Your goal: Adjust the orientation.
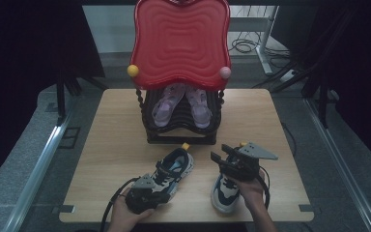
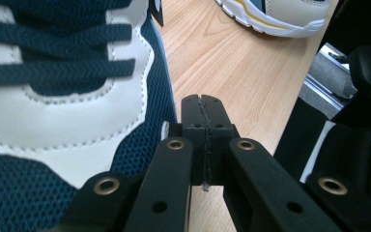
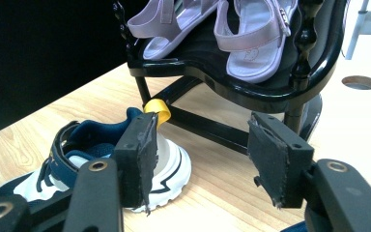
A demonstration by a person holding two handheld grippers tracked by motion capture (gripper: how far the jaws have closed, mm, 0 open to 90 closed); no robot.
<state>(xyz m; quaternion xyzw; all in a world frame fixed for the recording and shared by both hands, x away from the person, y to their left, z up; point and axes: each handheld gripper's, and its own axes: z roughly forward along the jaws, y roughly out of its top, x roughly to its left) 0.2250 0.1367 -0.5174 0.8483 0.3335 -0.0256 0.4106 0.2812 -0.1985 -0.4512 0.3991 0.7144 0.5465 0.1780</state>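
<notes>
Pale wooden worktop (image 1: 116, 145) carries two navy-and-white sneakers at its near edge. At near left, the left hand-held gripper (image 1: 164, 191) rests beside the left sneaker (image 1: 174, 169) with its jaws pressed together on nothing. At near right, the right hand-held gripper (image 1: 222, 157) hovers over the right sneaker (image 1: 224, 191), jaws apart and empty. Farther back, a black rack (image 1: 181, 130) holds lilac sandals (image 1: 181, 104) beneath a red tray (image 1: 181, 41).
</notes>
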